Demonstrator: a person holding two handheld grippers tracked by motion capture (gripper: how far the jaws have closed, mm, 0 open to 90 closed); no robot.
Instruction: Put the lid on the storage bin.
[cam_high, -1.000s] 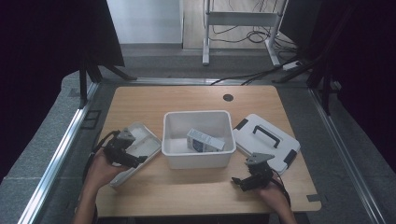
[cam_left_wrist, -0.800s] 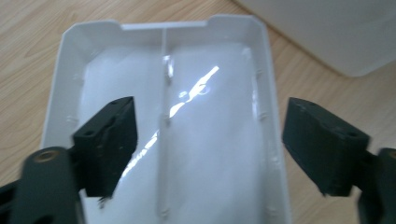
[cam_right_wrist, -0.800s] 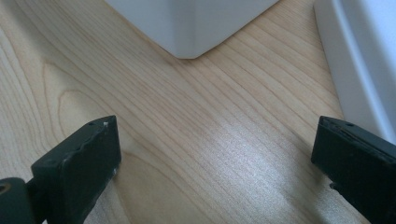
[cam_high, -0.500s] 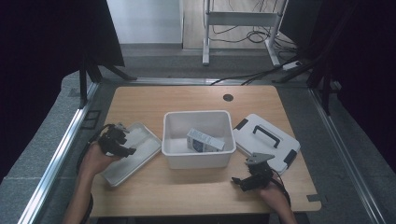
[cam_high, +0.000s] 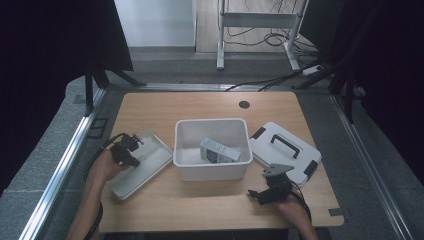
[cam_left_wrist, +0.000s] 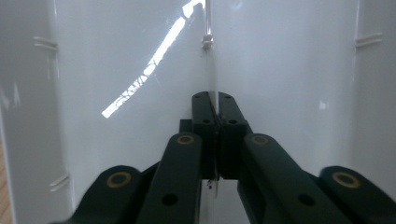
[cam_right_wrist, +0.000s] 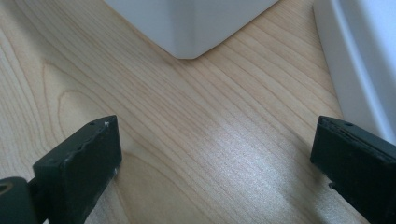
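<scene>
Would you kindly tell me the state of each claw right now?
Left claw: just closed on the thin rib of the tray.
Right claw: open, empty.

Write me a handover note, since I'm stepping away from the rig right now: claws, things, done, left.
Left claw: jaws have just closed, pinching a thin rib of the white tray left of the bin.
Right claw: open, holding nothing, low over the table in front of the bin.
Carton lies in the bin; handled lid lies right of it.
Done: tray gripped.
Left: probably moving the tray; lid not on.
</scene>
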